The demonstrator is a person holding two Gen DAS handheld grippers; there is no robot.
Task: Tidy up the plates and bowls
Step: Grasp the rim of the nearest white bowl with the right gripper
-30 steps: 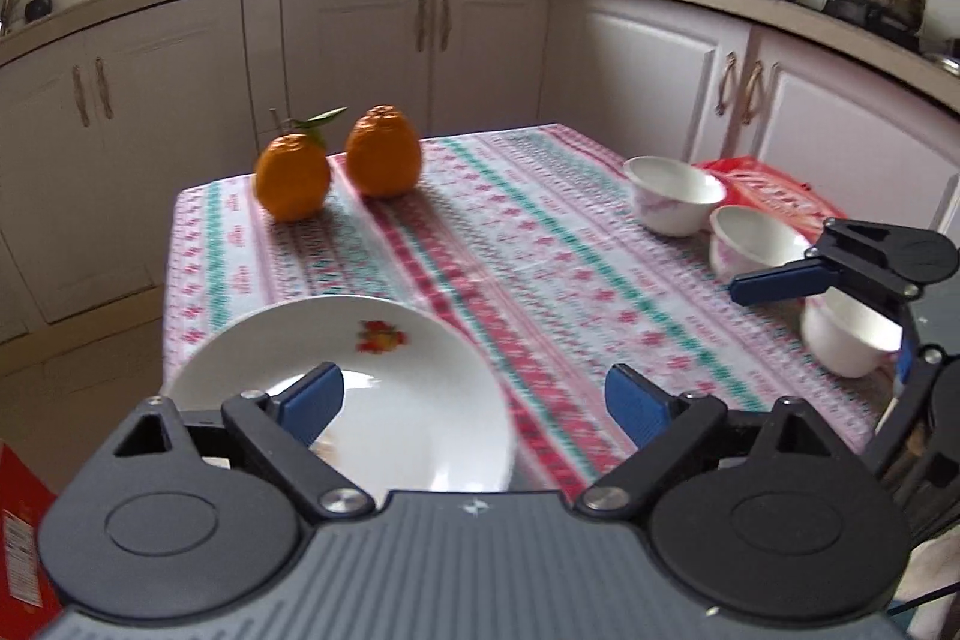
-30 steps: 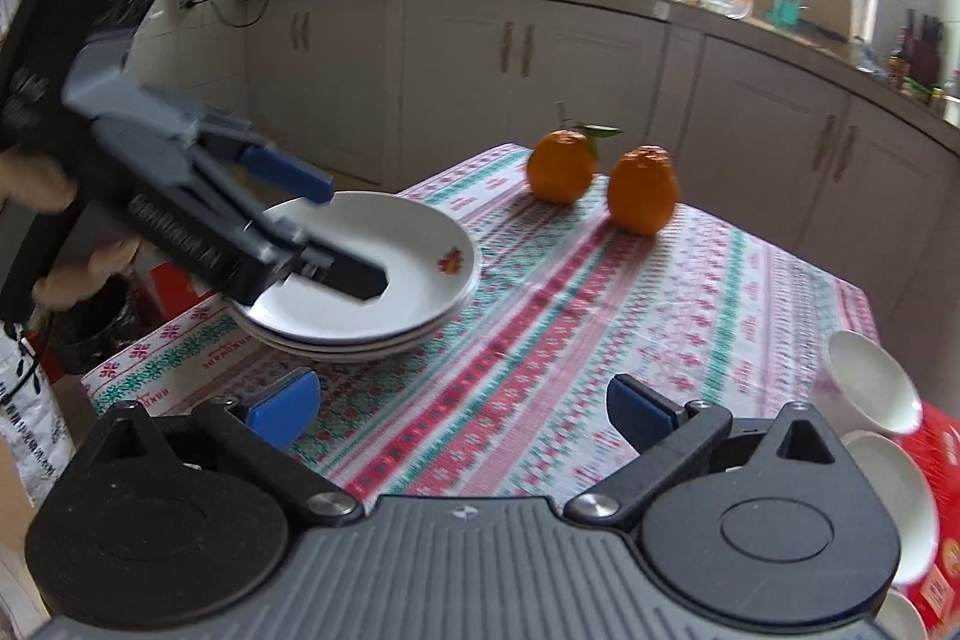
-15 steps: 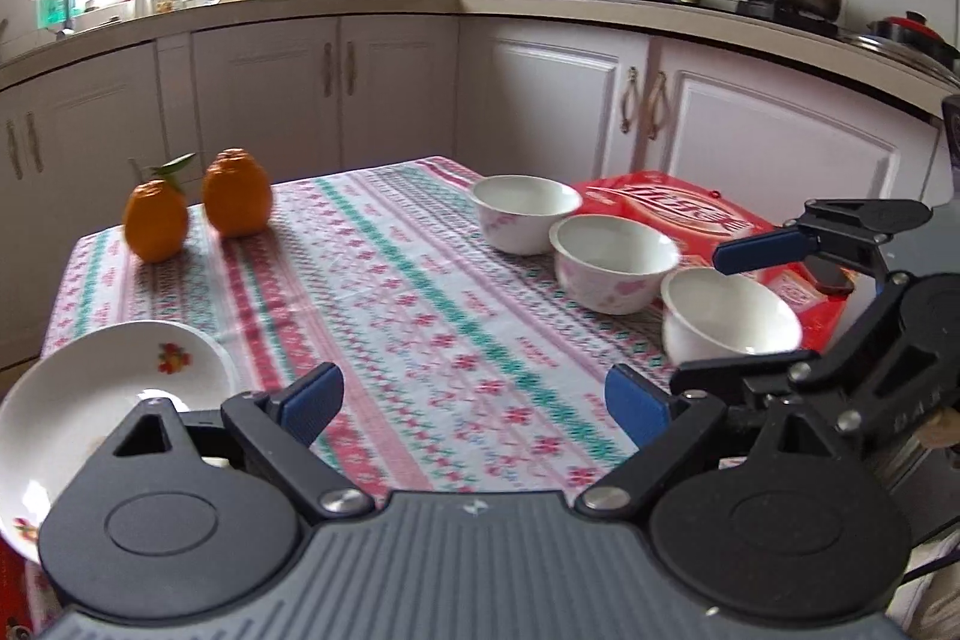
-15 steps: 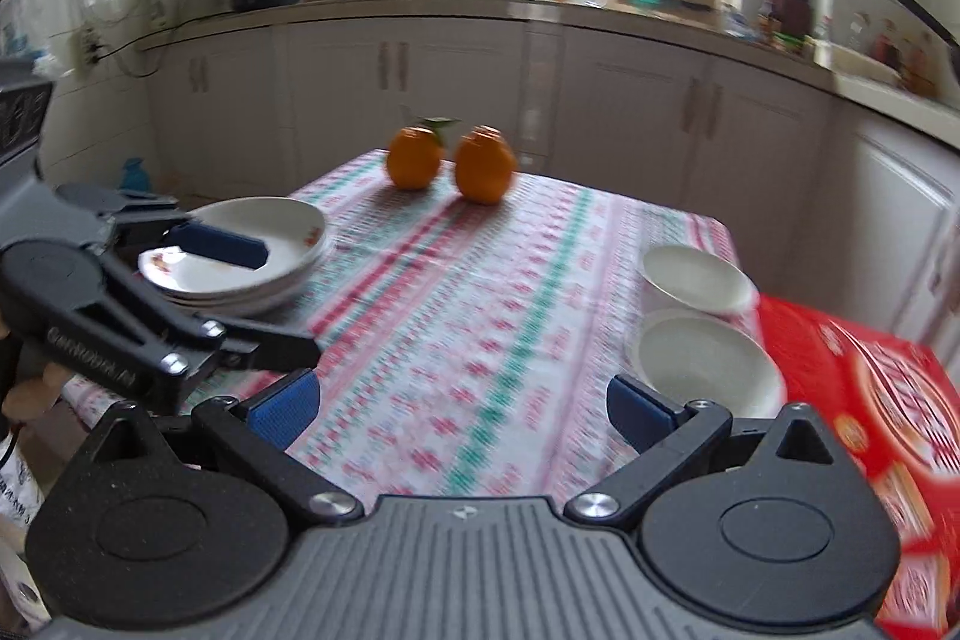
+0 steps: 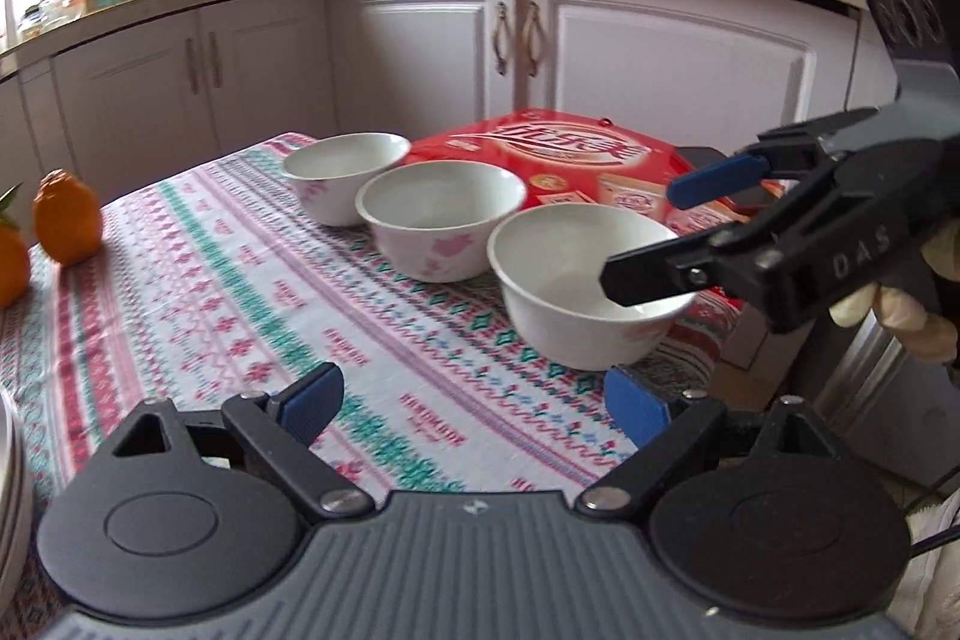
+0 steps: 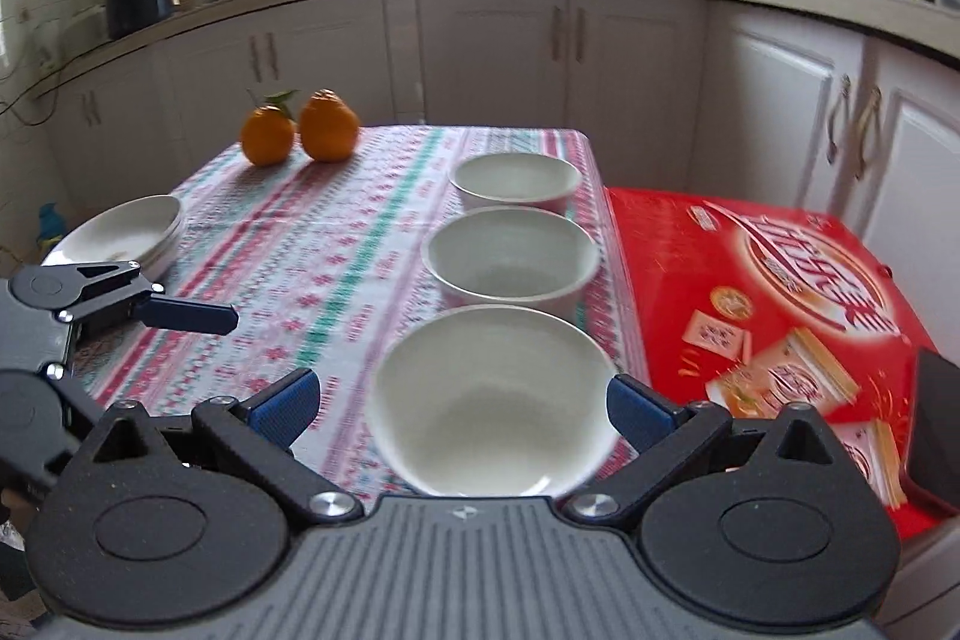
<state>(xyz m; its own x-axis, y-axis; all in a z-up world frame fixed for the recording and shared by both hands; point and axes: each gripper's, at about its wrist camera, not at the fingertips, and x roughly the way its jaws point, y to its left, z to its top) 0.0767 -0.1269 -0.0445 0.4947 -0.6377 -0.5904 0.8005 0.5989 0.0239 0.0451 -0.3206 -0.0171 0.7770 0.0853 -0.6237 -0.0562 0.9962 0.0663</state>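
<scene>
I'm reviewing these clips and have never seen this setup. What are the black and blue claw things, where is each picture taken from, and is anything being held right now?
No robot here: a person holds a two-finger gripper in each hand, and each gripper carries a fisheye camera that looks along its fingers. So one picture comes from the left gripper, the other from the right gripper; each also shows in the other's view.

On the patterned tablecloth stand three white bowls in a row: nearest bowl, middle bowl, far bowl. There are also two oranges, a stack of plates and, beside the bowls, a red box.

Both grippers are open and hold nothing. The right one hovers at the nearest bowl, its fingers either side of it.
</scene>
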